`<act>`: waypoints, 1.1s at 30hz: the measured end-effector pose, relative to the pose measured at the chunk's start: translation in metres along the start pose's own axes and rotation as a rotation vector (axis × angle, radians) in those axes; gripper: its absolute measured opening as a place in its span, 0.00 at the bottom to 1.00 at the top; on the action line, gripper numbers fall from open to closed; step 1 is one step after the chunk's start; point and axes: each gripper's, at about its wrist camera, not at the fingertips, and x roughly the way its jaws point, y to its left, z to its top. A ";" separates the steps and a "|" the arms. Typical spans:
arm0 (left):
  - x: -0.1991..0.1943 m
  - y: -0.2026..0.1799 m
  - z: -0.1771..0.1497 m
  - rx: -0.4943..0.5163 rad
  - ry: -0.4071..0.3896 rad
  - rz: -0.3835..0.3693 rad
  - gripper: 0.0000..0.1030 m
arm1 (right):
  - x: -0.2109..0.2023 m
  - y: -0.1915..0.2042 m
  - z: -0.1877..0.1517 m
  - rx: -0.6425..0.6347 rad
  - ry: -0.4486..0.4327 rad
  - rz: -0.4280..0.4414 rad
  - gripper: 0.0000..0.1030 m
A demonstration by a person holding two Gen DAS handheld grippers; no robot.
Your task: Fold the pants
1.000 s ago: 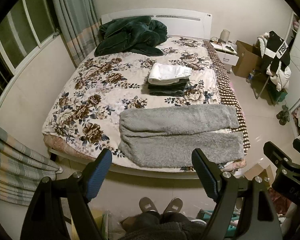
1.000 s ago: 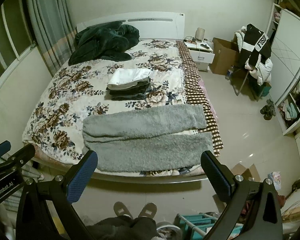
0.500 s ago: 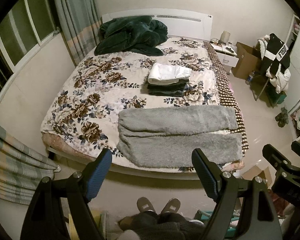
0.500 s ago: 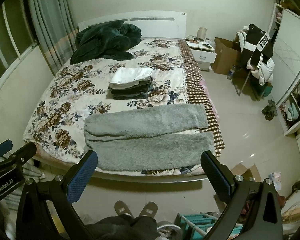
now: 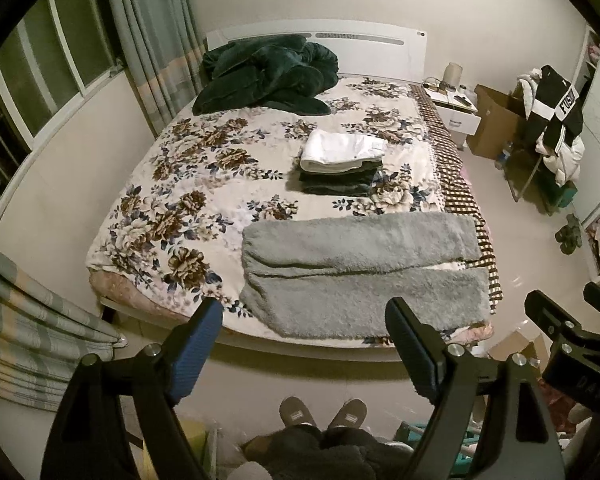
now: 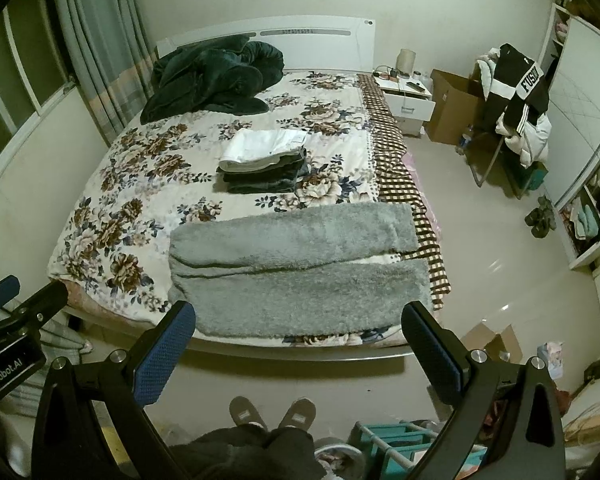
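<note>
Left wrist view: the left tool is hanging wide open, gripping nothing, short of the foot of the bed; the grey fleece pants are lying flat across the near end of the floral bedspread, waist toward the left, both legs running rightward side by side with a narrow gap opening between them at the cuffs. A stack of folded clothes is sitting well behind the pants; a dark green blanket is heaped by the headboard. The right tool is showing at the right edge, well clear of the fabric. Right wrist view: the right tool is likewise standing fully open and empty, facing the near leg of the pants; the person's slippers are showing below. Judgement: folding is not yet begun, the approach being in hand. The next move is calling for both tools to be reaching the far leg's edge, one near the waist, one near the cuff, pinching it and bringing it over onto the near leg.
</note>
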 end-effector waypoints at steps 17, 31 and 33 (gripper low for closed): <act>0.002 0.002 -0.002 0.002 -0.002 -0.002 0.81 | 0.000 0.004 0.002 0.000 0.002 0.000 1.00; 0.034 0.004 0.016 -0.037 -0.084 0.066 0.81 | 0.052 -0.027 0.024 0.038 0.012 -0.024 1.00; 0.051 0.004 0.026 -0.063 -0.091 0.081 0.81 | 0.074 -0.039 0.032 0.061 -0.001 -0.044 1.00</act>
